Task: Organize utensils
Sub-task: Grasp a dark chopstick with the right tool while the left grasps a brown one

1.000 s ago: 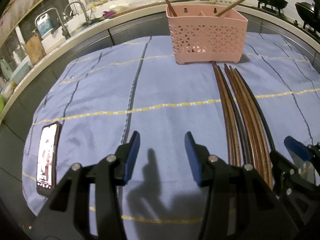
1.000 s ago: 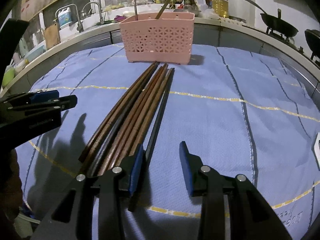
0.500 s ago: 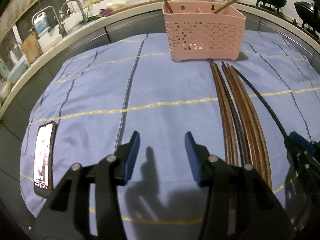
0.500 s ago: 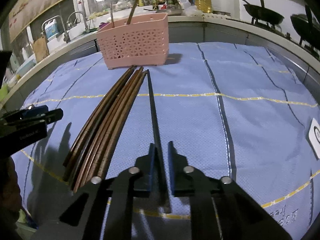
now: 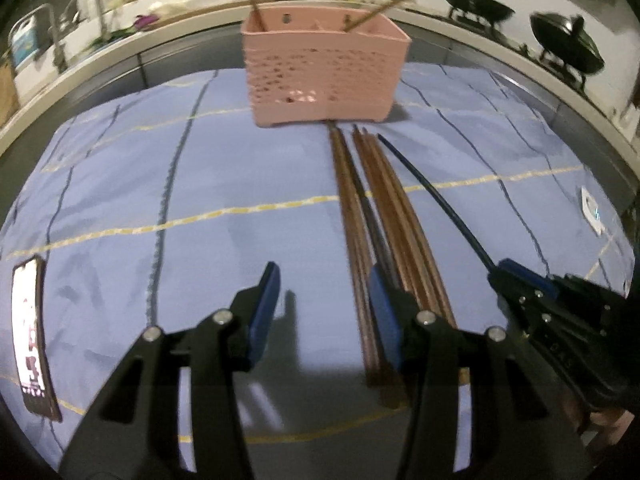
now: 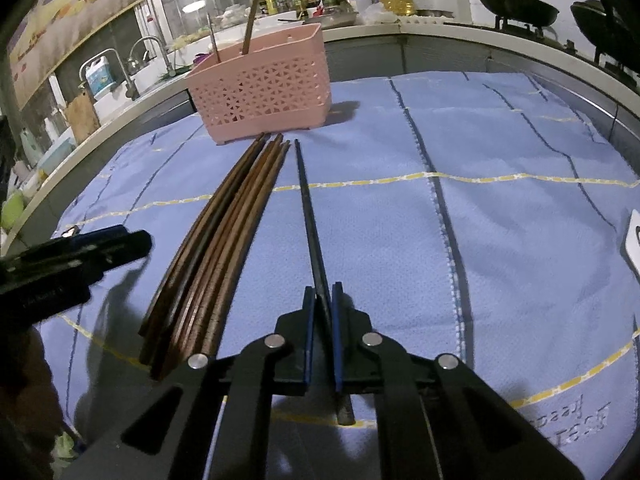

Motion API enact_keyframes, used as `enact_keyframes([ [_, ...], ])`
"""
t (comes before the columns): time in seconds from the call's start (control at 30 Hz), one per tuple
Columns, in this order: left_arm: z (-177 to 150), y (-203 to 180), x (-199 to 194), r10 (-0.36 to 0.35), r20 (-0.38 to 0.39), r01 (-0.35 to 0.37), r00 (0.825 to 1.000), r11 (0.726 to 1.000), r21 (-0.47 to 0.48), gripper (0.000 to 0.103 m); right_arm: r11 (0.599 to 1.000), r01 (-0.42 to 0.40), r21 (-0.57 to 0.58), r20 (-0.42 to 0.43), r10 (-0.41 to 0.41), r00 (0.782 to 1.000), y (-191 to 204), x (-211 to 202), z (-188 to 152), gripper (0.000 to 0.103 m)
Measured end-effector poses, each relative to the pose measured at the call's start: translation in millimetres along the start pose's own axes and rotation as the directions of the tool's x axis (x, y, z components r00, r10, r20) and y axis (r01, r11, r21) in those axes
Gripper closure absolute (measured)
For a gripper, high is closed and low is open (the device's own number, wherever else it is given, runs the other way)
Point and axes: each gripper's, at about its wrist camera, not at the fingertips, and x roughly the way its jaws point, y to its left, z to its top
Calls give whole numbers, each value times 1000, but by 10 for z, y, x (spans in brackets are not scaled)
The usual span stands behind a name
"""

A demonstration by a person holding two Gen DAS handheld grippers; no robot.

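On the counter lies a blue cloth [image 6: 500, 216] with yellow lines. At its far edge stands a pink basket [image 6: 260, 92] full of little holes. Two chopsticks stick up out of the basket.

In front of the basket a bunch of brown chopsticks [image 6: 212, 264] lies side by side on the cloth, with their thin tips near the basket.

Just to the right of the bunch is one black chopstick [image 6: 308, 216]. The right gripper [image 6: 320, 320] is closed tight on it, with the blue pads pressing both sides near its thick end. A short bit of the stick pokes out behind the pads. Its thin tip points toward the basket.

The left gripper [image 5: 324, 312] hangs over the cloth to the left of the bunch. It is about half open and has nothing in it. Its right pad sits just above the brown chopsticks.

A phone [image 5: 32, 336] lies at the left edge of the cloth, with its screen lit.
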Motion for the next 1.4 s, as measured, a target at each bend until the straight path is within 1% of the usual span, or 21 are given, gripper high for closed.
enact_keyframes([
  [0.1, -25, -59, 116, 7, -32, -6, 999, 1000, 19, 59, 1000, -9, -30, -8, 8, 1000, 60, 6, 1, 89],
  [0.17, -30, -77, 178, 14, -51, -13, 999, 1000, 26, 62, 999, -10, -52, -11, 9, 1000, 95, 18, 13, 88],
  [0.23, -39, -72, 179, 17, -45, -16, 999, 1000, 26, 63, 998, -6, -62, -12, 5, 1000, 108, 34, 24, 88],
  [0.3, -35, -44, 179, 16, -51, -15, 999, 1000, 21, 66, 998, -3, -63, -12, 2, 1000, 102, 41, 37, 88],
  [0.4, -37, 11, 182, 0, -59, 0, 998, 1000, 0, 67, 998, 6, -60, -9, -7, 1000, 78, 48, 48, 88],
  [0.47, -36, -4, 193, 8, -59, -8, 998, 1000, 6, 67, 998, 10, -62, -7, -10, 1000, 77, 58, 51, 88],
  [0.53, -30, -71, 239, 28, -71, -26, 997, 999, 32, 67, 996, 21, -86, -5, -21, 1000, 119, 80, 63, 88],
  [0.57, -30, -115, 252, 57, -61, -54, 996, 997, 54, 70, 995, 20, -98, -5, -20, 1000, 136, 91, 68, 88],
  [0.6, -28, -166, 255, 65, -49, -61, 997, 995, 75, 74, 994, 17, -108, -4, -18, 1000, 150, 100, 72, 88],
  [0.63, -23, -180, 259, 50, -49, -46, 998, 996, 81, 88, 993, 14, -118, -2, -14, 1000, 155, 107, 71, 88],
  [0.67, -19, -192, 260, 30, -52, -25, 998, 996, 83, 96, 993, 11, -119, -4, -12, 1000, 144, 104, 72, 91],
  [0.7, -20, -192, 256, 33, -51, -29, 998, 996, 85, 97, 994, 10, -112, -9, -11, 1000, 113, 94, 74, 95],
  [0.77, -44, -145, 233, 37, -47, -33, 998, 996, 85, 97, 996, 7, -85, -21, -8, 1000, 12, 61, 70, 95],
  [0.9, -187, 84, 110, -22, -77, 27, 997, 998, 52, 97, 997, 8, -71, -54, -12, 998, -167, -67, -10, 95],
  [1.0, -290, 168, 29, -57, -101, 63, 993, 996, 57, 97, 995, -17, -95, -88, 8, 996, -212, -142, -73, 95],
  [1.07, -281, 169, 41, -58, -109, 66, 992, 995, 74, 94, 993, -23, -114, -110, 11, 994, -196, -135, -46, 94],
  [1.13, -200, 133, 102, -26, -107, 38, 994, 993, 108, 91, 990, -30, -135, -130, 13, 991, -148, -61, 57, 92],
  [1.27, 57, 46, 283, 6, -98, 11, 995, 986, 168, 91, 989, -56, -135, -163, 34, 986, -77, 177, 347, 85],
  [1.33, 224, 14, 399, 27, -94, -9, 995, 982, 187, 91, 985, -25, -173, -153, -1, 988, -2, 329, 533, 82],
  [1.4, 368, -6, 495, 37, -96, -18, 995, 981, 193, 91, 980, -9, -198, -145, -20, 989, 35, 452, 670, 78],
])
